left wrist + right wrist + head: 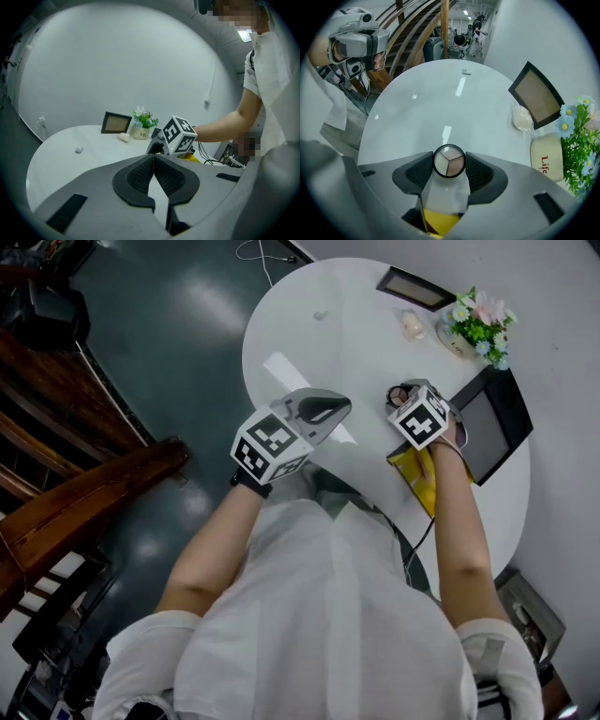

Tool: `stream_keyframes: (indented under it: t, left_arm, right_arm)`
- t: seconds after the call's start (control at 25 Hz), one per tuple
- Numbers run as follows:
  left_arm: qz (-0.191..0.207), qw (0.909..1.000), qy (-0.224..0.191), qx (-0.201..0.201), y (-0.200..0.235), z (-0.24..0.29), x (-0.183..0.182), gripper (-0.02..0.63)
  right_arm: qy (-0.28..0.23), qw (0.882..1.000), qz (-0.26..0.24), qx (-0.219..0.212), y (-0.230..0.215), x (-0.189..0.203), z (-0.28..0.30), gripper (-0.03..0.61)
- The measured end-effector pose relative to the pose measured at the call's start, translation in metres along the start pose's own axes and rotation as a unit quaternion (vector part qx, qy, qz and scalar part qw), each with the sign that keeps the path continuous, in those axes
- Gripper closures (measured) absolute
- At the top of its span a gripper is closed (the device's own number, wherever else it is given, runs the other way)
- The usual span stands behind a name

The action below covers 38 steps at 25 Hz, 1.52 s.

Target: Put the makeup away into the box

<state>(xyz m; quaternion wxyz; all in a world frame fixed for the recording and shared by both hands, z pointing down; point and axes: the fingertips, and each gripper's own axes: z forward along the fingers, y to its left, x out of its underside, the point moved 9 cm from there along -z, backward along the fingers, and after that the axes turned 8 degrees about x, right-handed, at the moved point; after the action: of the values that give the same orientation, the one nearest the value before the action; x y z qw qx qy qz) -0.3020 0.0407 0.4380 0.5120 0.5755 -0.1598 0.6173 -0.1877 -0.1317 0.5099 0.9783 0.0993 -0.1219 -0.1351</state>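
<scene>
Across the glossy white round table (pixel 309 334), the black rectangular box with a grey inside (pixel 514 407) sits at the right edge, and I can't spot any makeup in it. The right gripper (pixel 449 164) points steeply down, jaws spread wide, its pads seemingly touching both sides of the round black-rimmed compact of three beige shades (pixel 449 159). That compact looks to lie on the table just beside a flat yellow packet (pixel 419 479), near the box. The left gripper (pixel 153 157) hovers empty, jaws pressed together. To my eye the job has barely begun: the compact has yet to go into the box, and a pale puff (pixel 412 326) lies by the dark picture frame (pixel 412 287).
</scene>
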Motion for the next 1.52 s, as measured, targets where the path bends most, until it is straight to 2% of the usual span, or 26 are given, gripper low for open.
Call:
stream_keyframes:
  t: [0.4,0.6,0.8,1.16,1.36,1.52]
  left_arm:
    - [0.012,0.9999,0.0,0.006,-0.005,-0.001,-0.004,0.597]
    - [0.023,0.9996,0.001,0.016,-0.01,0.003,-0.009,0.597]
    - [0.043,0.9978,0.007,0.051,-0.021,0.022,-0.02,0.597]
    - [0.082,0.986,0.029,0.143,-0.056,0.084,-0.034,0.596]
    - [0.105,0.9702,0.055,0.211,-0.081,0.124,-0.035,0.597]
    - [0.113,0.9634,0.065,0.235,-0.104,0.148,-0.033,0.597]
  right_arm:
    - [-0.007,1.0,-0.009,0.02,0.005,-0.001,-0.005,0.365]
    - [-0.026,0.999,0.014,0.036,0.004,-0.001,-0.025,0.365]
    - [-0.05,0.996,0.057,0.056,0.001,0.011,-0.058,0.365]
    - [-0.051,0.983,0.15,0.092,0.018,0.08,-0.11,0.365]
    - [-0.022,0.972,0.209,0.11,0.046,0.132,-0.123,0.365]
    - [-0.002,0.97,0.219,0.107,0.065,0.167,-0.127,0.365]
